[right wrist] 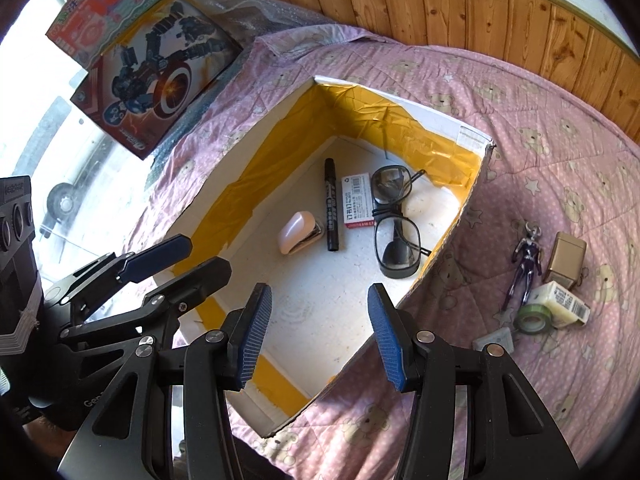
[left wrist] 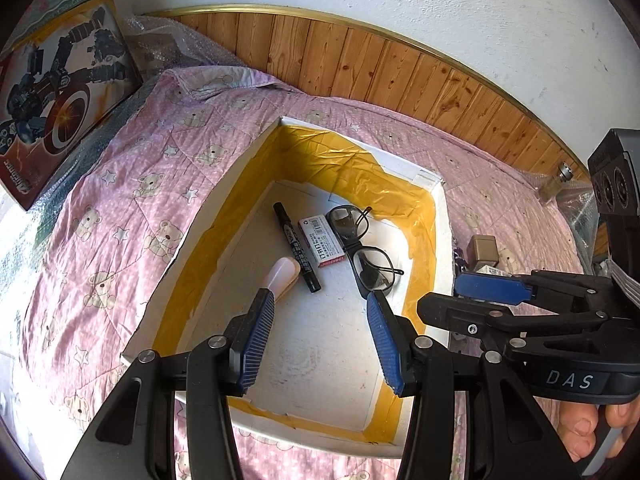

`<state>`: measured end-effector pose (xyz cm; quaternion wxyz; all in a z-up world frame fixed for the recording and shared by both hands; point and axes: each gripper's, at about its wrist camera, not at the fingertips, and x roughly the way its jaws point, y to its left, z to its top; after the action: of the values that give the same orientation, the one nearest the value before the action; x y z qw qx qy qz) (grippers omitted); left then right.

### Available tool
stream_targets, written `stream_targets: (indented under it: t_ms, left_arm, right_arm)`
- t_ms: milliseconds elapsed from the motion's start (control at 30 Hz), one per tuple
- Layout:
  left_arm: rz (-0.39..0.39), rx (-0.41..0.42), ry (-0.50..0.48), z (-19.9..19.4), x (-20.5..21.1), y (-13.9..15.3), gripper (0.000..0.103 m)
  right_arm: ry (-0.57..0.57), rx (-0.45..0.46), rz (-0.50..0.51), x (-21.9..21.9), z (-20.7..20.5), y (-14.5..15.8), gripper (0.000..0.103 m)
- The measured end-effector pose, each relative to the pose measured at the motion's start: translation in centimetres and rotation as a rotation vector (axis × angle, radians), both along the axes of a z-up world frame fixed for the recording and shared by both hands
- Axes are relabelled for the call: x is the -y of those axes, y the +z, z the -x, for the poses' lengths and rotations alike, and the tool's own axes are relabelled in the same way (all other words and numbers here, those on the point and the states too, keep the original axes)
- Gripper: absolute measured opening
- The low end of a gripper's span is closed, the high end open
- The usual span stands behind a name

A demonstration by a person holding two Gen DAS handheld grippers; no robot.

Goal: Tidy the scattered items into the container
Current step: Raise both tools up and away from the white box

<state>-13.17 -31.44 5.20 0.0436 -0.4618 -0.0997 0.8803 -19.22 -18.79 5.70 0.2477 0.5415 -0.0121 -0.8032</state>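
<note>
Both tools, the left tool and the right tool, hovered released and empty over the white box. Inside lay stapler, marker, staples box, glasses. Beyond, on the bedspread, lay figurine and tape roll.

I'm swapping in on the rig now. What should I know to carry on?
Left gripper and right gripper: both open, empty, above the box.
In the box: marker, staples pack, glasses, pink stapler.
Left to do, on the quilt right of the box: figurine, tan case, tape roll, white packet, small grey item.
</note>
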Motion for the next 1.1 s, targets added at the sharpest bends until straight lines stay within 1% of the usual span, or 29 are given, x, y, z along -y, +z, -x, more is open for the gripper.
stream_targets:
  t_ms: [133,300,500,800,1100]
  left_arm:
    - [-0.006,-0.001,0.007,-1.1,-0.3,0.0,0.050]
    - [-0.019,0.017,0.018,-2.3,-0.5,-0.5,0.050]
    - [-0.007,0.022,0.020,-3.4,-1.0,-0.5,0.050]
    - [0.006,0.025,0.027,-4.6,-1.5,-0.3,0.050]
    - [0.028,0.030,0.020,-5.8,-2.6,-0.4,0.051]
  right_arm:
    - [0.007,-0.019,0.003,-0.2,-1.3,0.4,0.053]
    - [0.014,-0.040,0.000,-0.5,-2.7,0.6,0.053]
    - [0.013,-0.052,0.015,-0.9,-4.0,0.7,0.053]
    - [0.010,-0.054,0.061,-1.7,-5.8,0.6,0.053]
    - [-0.006,-0.058,0.140,-3.2,-8.0,0.5,0.054]
